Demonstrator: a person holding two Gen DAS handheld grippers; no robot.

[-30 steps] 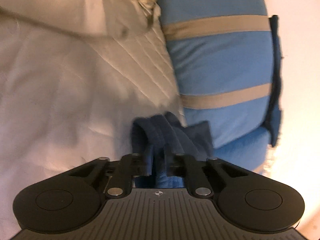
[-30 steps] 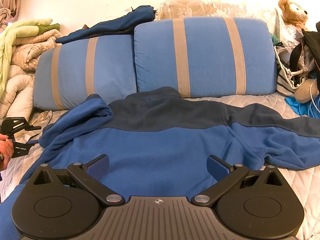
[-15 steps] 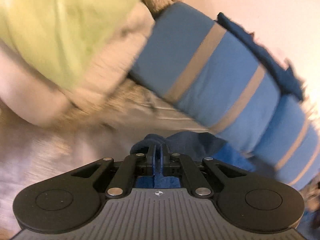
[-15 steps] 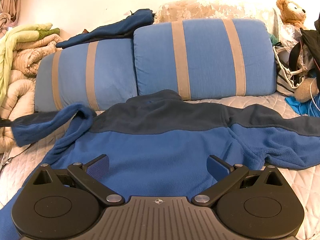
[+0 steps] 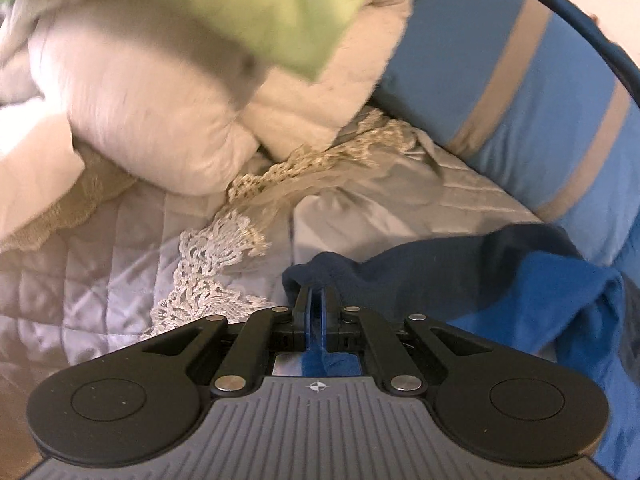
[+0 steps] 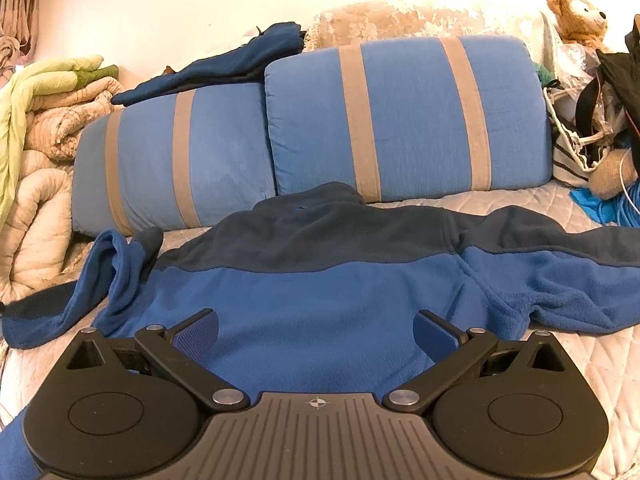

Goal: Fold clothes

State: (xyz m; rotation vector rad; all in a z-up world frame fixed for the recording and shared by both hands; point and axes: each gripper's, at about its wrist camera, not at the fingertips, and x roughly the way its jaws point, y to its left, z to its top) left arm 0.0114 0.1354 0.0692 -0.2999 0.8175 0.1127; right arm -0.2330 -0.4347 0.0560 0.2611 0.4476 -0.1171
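Observation:
A blue fleece jacket (image 6: 320, 288) with a dark navy yoke lies spread on the quilted bed cover (image 6: 600, 364). Its left sleeve (image 6: 52, 312) stretches out toward the left edge of the right wrist view. My left gripper (image 5: 316, 292) is shut on the dark cuff of that sleeve (image 5: 440, 276), which trails off to the right in the left wrist view. Over the jacket's lower body my right gripper (image 6: 316, 330) stands open with nothing between its fingers. The jacket's right sleeve (image 6: 580, 272) lies flat toward the right.
Two blue cushions with tan stripes (image 6: 400, 116) lean against the wall behind the jacket, a dark garment (image 6: 224, 68) on top of them. Folded cream and green bedding (image 6: 36, 120) piles up at the left. A teddy bear (image 6: 580, 12) and bags crowd the right corner.
My left gripper has pulled the sleeve cuff outward to the left and lifted it, rolling as it went. The sleeve, bunched before, now lies stretched out. The right gripper has stayed still.

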